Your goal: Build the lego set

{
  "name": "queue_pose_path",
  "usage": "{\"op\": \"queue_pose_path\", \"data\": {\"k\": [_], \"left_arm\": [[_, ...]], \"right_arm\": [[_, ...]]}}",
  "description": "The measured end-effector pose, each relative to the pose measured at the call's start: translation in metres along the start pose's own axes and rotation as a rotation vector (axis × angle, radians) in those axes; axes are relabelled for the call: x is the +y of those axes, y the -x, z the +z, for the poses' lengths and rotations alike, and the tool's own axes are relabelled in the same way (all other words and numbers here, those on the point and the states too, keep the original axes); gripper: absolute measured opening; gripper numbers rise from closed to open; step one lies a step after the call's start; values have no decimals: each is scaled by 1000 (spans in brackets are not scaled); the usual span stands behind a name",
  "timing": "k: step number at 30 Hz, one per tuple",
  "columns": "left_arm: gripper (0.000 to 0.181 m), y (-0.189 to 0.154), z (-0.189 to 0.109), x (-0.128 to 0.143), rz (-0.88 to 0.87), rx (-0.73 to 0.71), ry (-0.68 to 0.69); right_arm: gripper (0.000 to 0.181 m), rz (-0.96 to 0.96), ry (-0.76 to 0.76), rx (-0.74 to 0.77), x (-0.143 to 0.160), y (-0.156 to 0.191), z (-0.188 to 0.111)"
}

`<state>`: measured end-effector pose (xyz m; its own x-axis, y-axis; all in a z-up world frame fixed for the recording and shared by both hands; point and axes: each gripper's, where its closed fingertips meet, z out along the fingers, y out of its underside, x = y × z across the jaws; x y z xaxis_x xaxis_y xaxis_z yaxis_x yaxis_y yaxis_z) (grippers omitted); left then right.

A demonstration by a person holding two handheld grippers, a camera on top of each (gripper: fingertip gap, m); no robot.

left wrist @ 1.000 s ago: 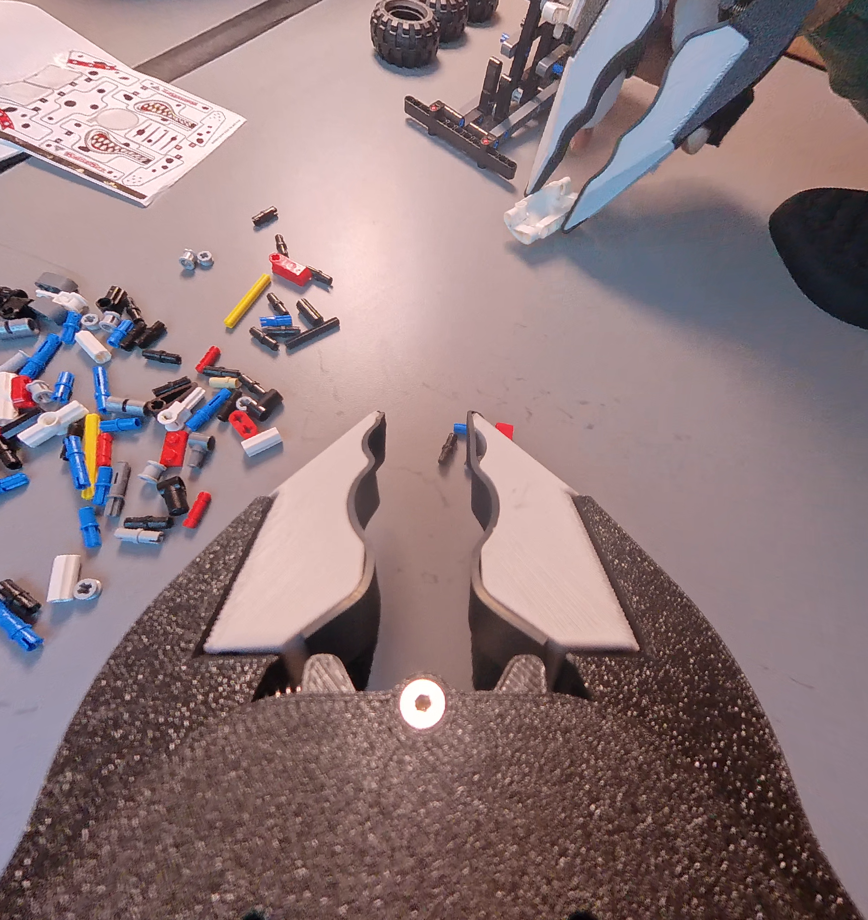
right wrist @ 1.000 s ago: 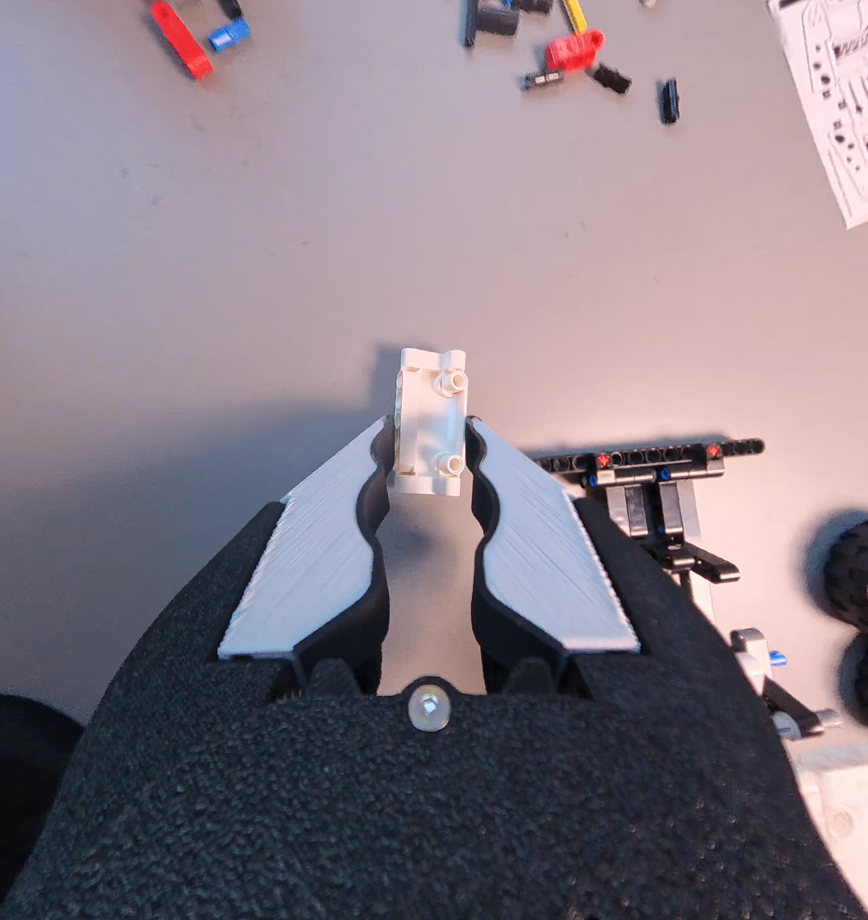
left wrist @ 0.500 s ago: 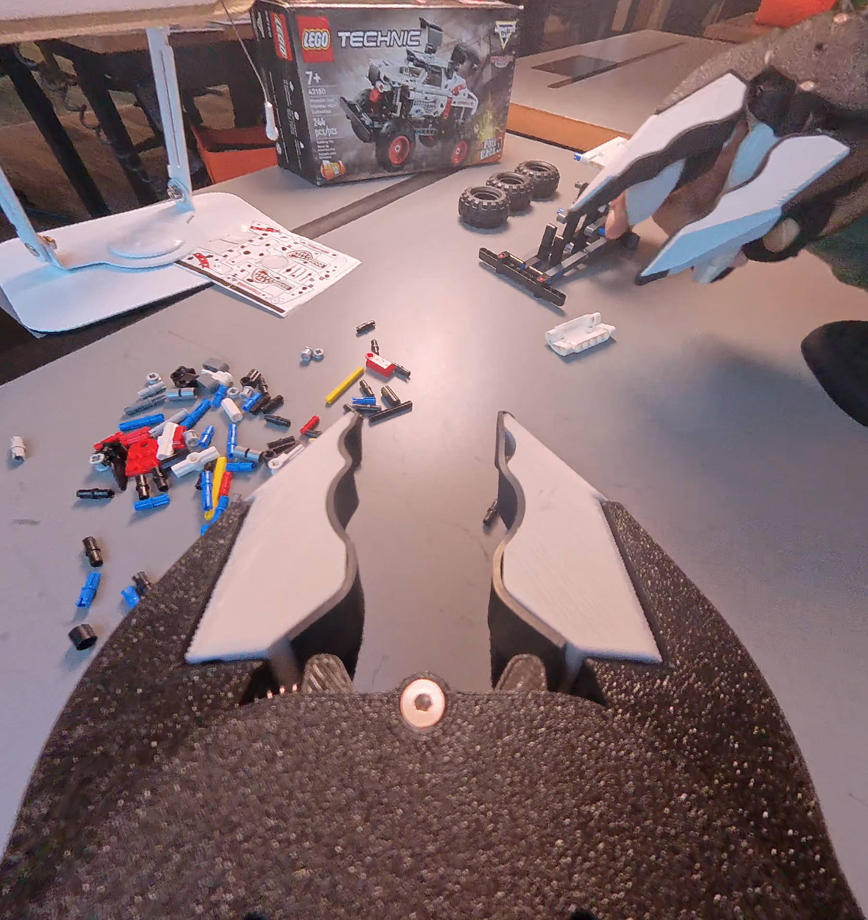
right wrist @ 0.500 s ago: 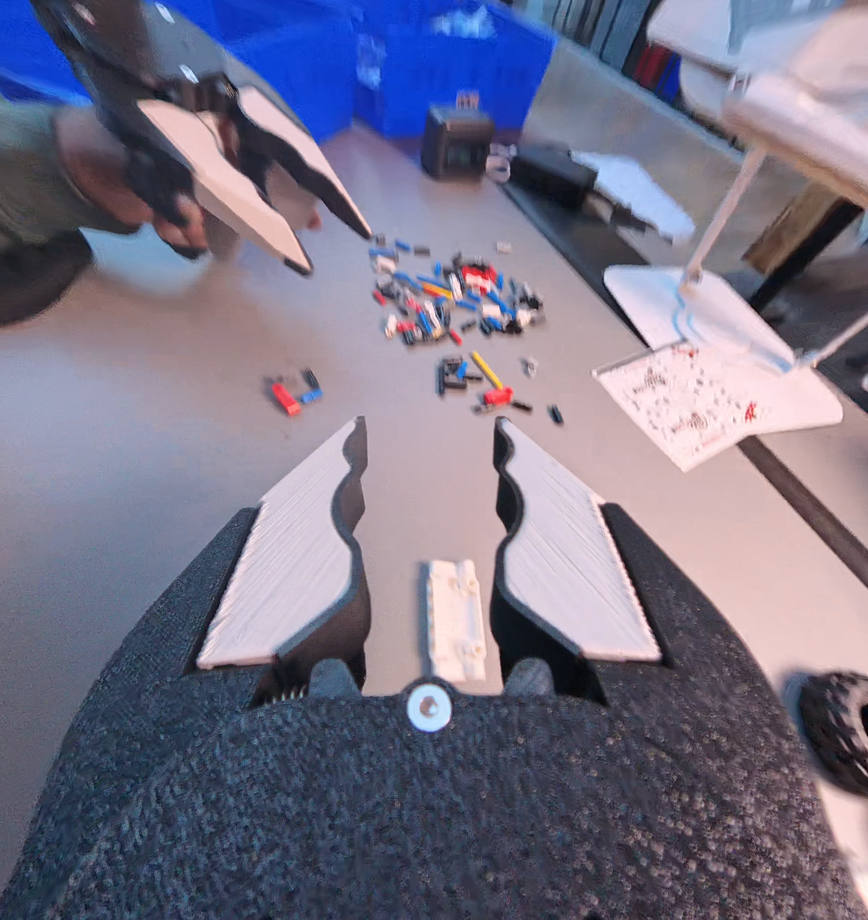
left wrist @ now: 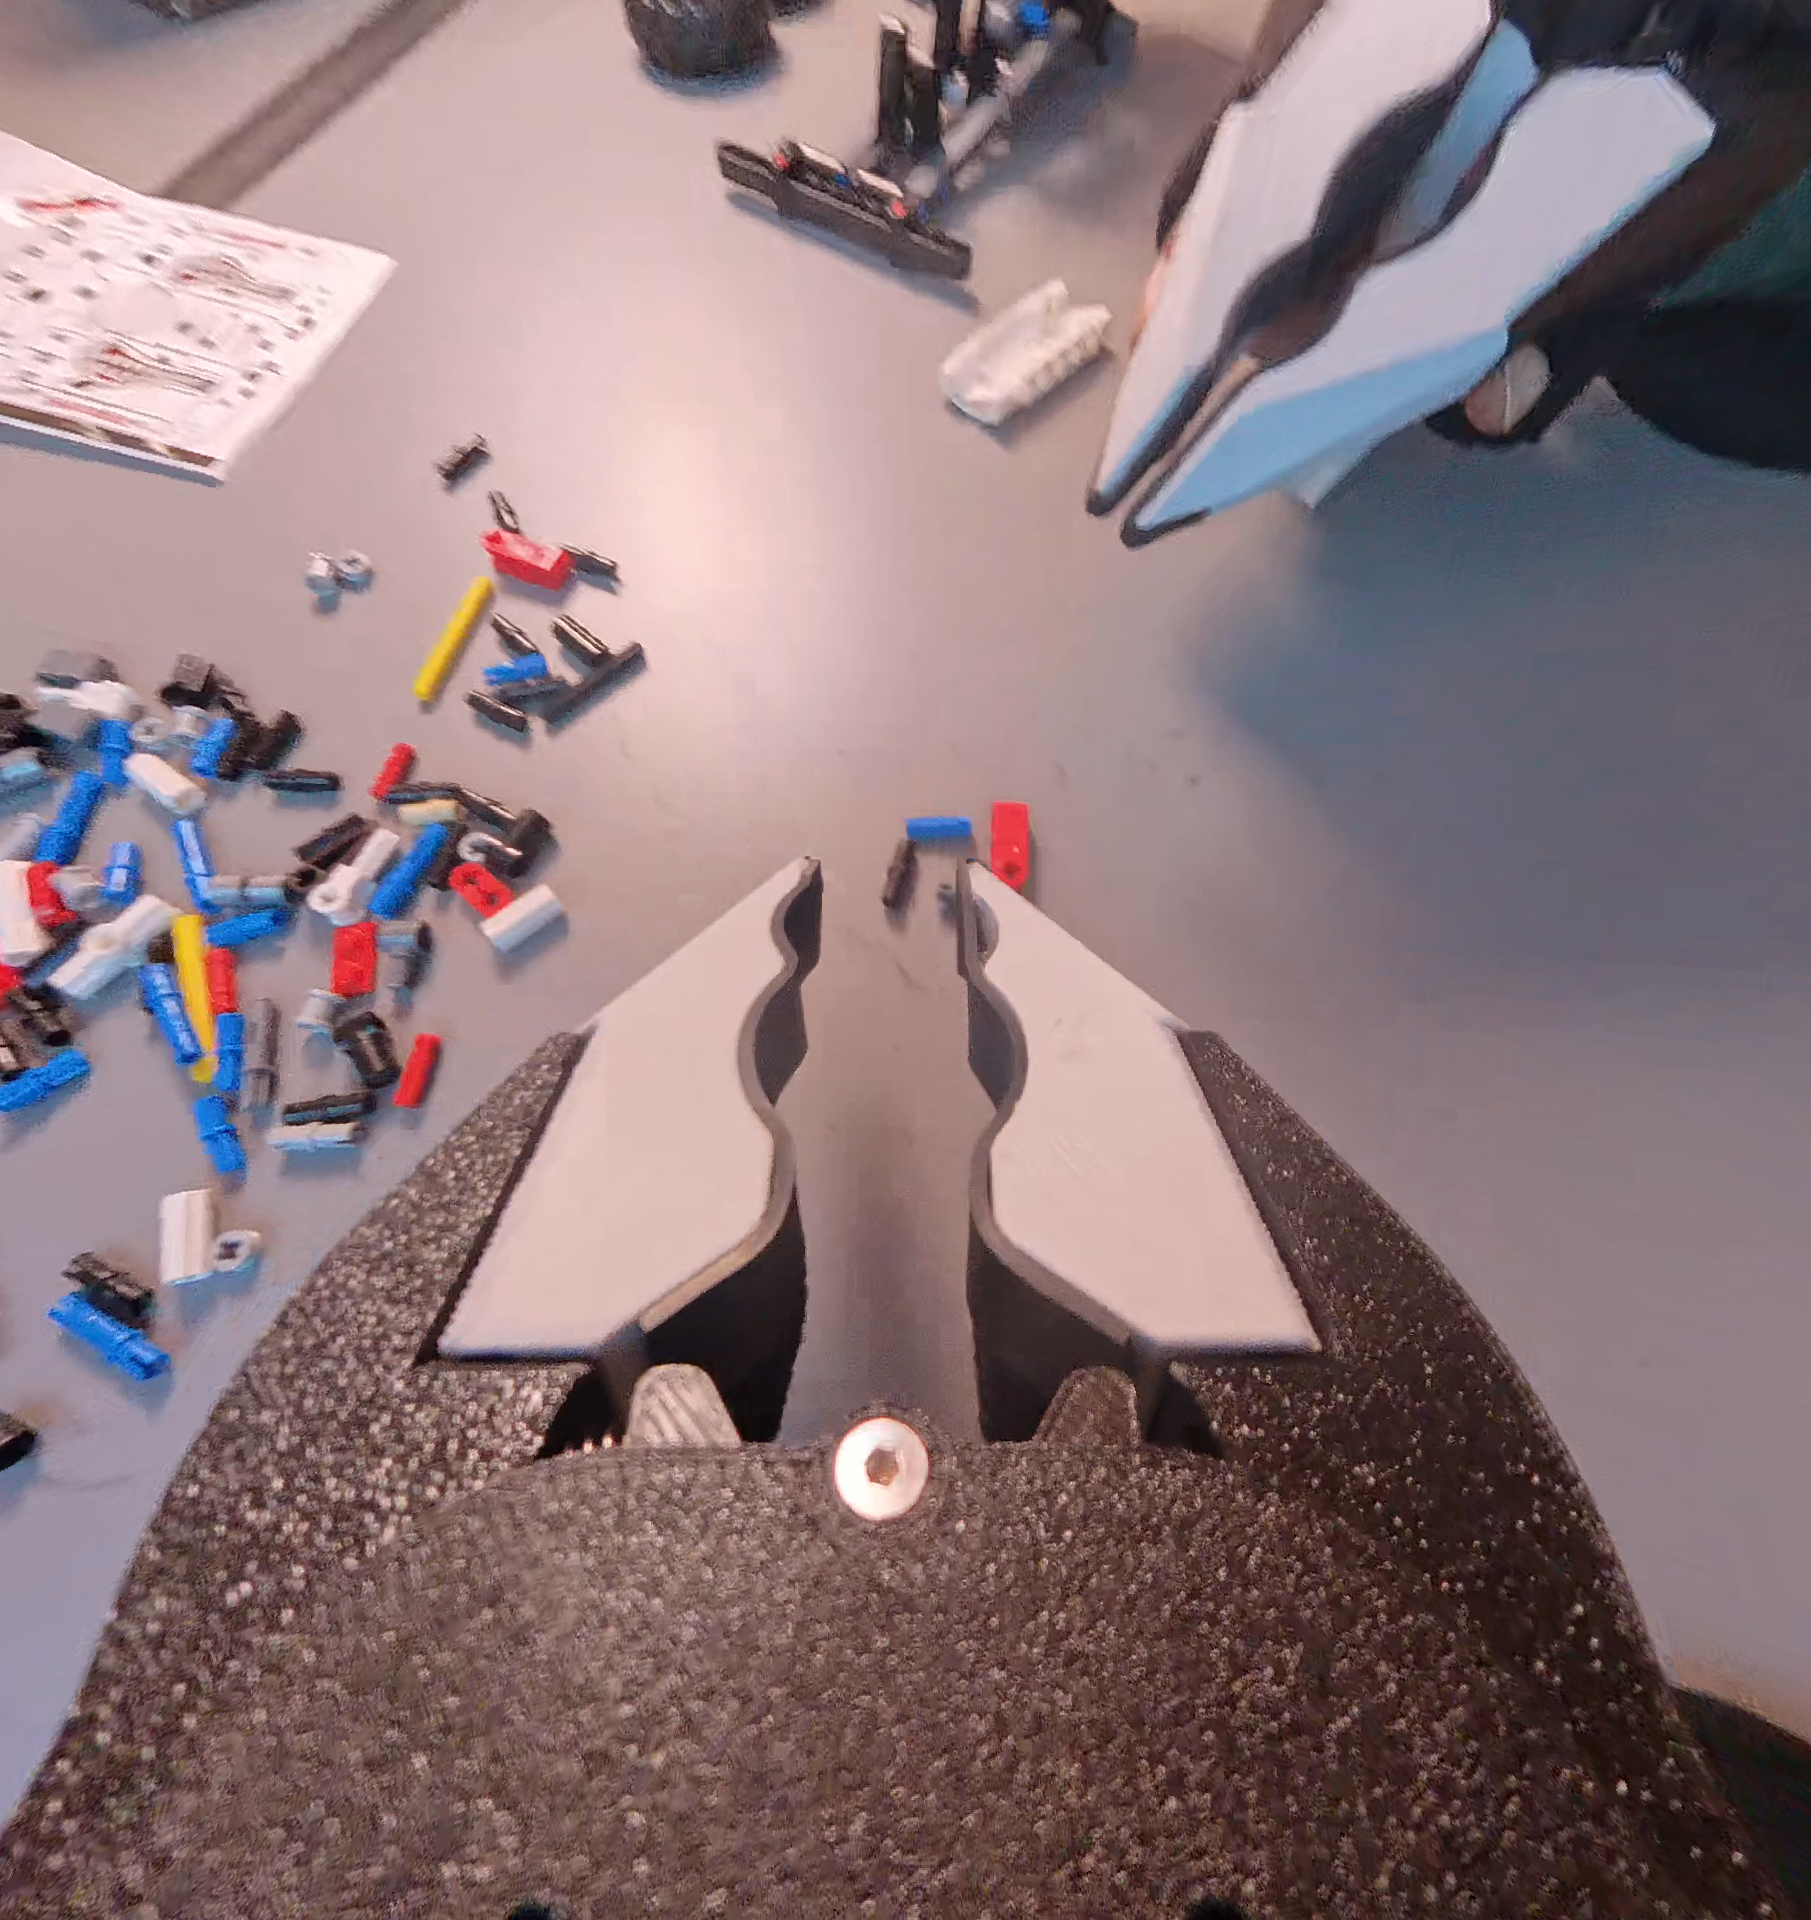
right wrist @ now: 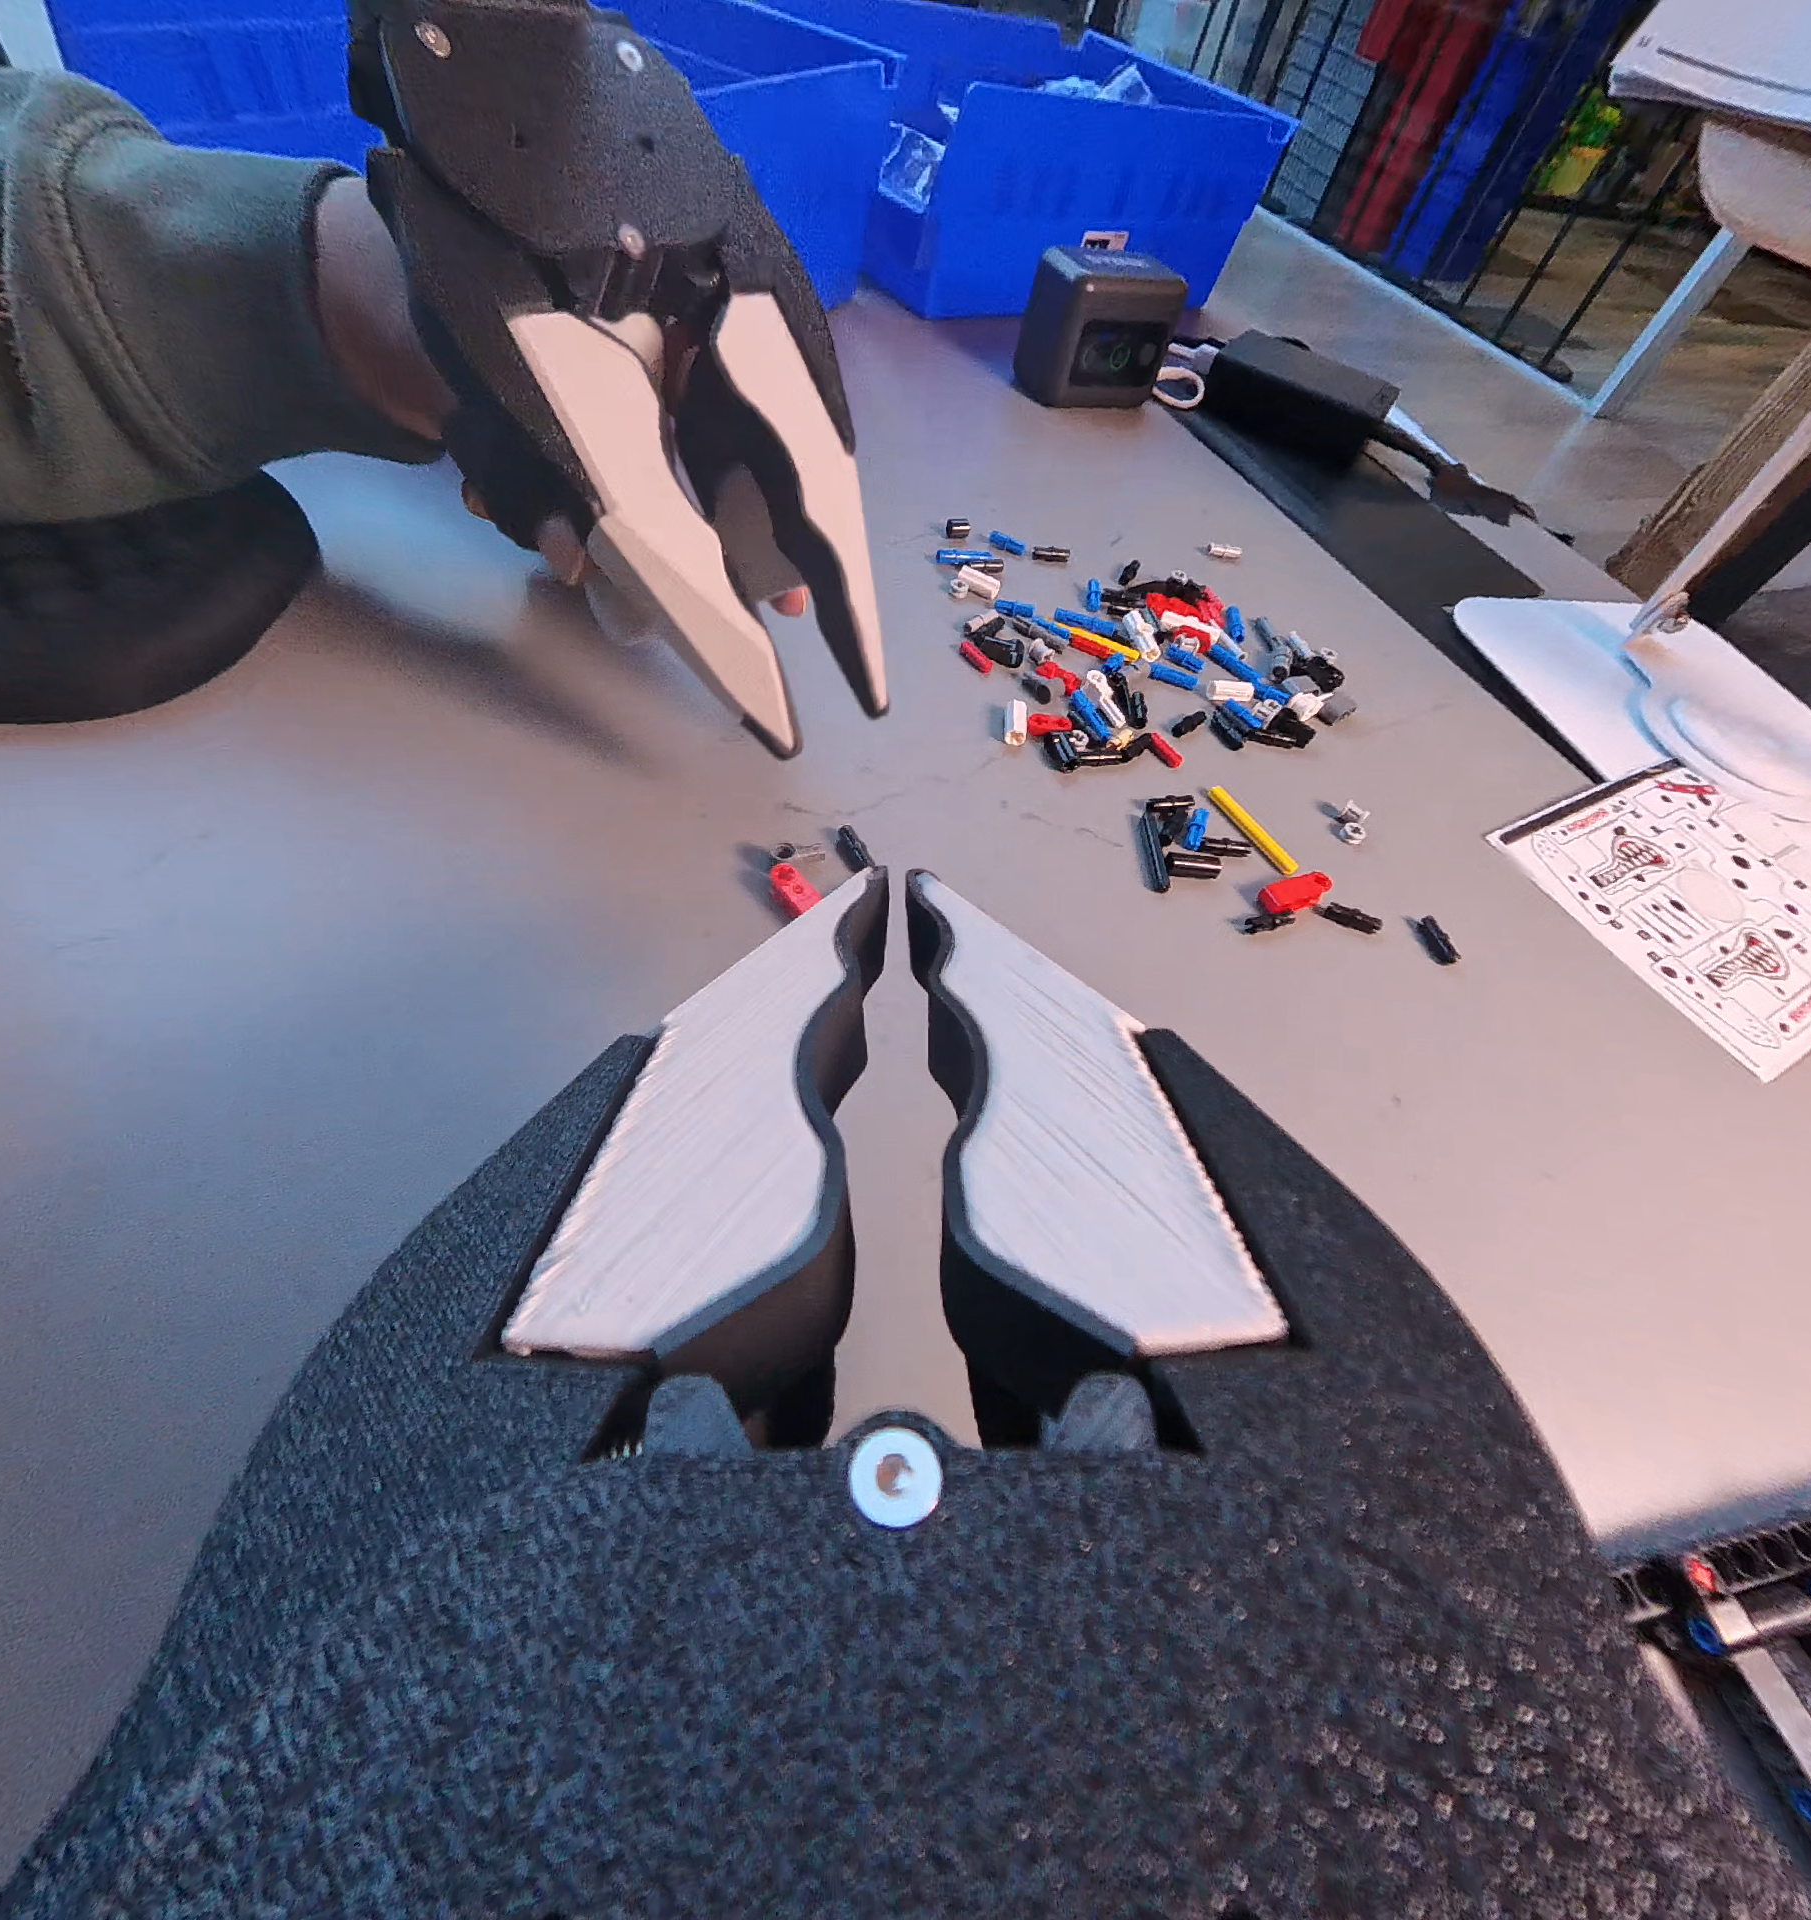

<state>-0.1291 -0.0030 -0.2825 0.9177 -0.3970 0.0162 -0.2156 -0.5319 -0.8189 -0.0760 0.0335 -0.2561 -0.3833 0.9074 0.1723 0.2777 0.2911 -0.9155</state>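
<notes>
My left gripper is open and empty, low over the grey table, with its tips just short of a black pin, a blue pin and a red piece. My right gripper is shut and empty; it also shows in the left wrist view, hovering beside a white piece that lies on the table. The black chassis assembly stands behind that piece and shows at the lower right of the right wrist view. The left gripper hangs open above the red piece.
A pile of loose small pieces lies to the left, also in the right wrist view. A sticker sheet, a tyre, blue bins, a small black camera and a white lamp base ring the table. My hands' fingertips stand some 8 centimeters from each other. The red piece is about 4 centimeters from my left fingertips. My left wrist view looks at it from another angle. It is some 4 centimeters from my left tips to the blue pin.
My right gripper let go of the white piece, which now lies on the table, lifted away and shut. My left gripper opened wider, then narrowed and tipped down over the small pieces.
</notes>
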Motion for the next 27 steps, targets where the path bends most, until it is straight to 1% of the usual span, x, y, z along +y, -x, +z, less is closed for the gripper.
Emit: {"op": "queue_pose_path", "data": {"k": [3,6,10,11,12,15,17,19,22,24,27], "left_arm": [[24,-15,9,11,22,71,59],[24,-23,16,16,64,88,97],[18,-25,24,24,114,72,152],[9,-24,25,23,122,65,151],[7,-24,25,24,131,59,156],[7,-23,25,23,137,53,159],[7,-26,22,18,101,90,121],[7,-37,14,2,41,177,28],[7,-61,1,-23,50,310,-102],[7,-73,-2,-35,76,348,-155],[7,-81,-4,-42,97,360,-187]], "right_arm": [[3,-1,5,-7,1,1,-1],[4,-5,15,-20,3,3,-1],[7,-22,15,-43,3,7,-2],[8,-26,16,-46,3,8,-2],[8,-30,16,-48,3,9,-2],[9,-38,12,-58,2,11,-2],[9,-50,6,-75,1,14,-2],[9,-60,-9,-99,-2,18,-3],[9,33,-52,-184,-16,30,-6],[11,99,-56,-260,-21,40,-7],[10,110,-52,-297,-20,47,-9]]}}
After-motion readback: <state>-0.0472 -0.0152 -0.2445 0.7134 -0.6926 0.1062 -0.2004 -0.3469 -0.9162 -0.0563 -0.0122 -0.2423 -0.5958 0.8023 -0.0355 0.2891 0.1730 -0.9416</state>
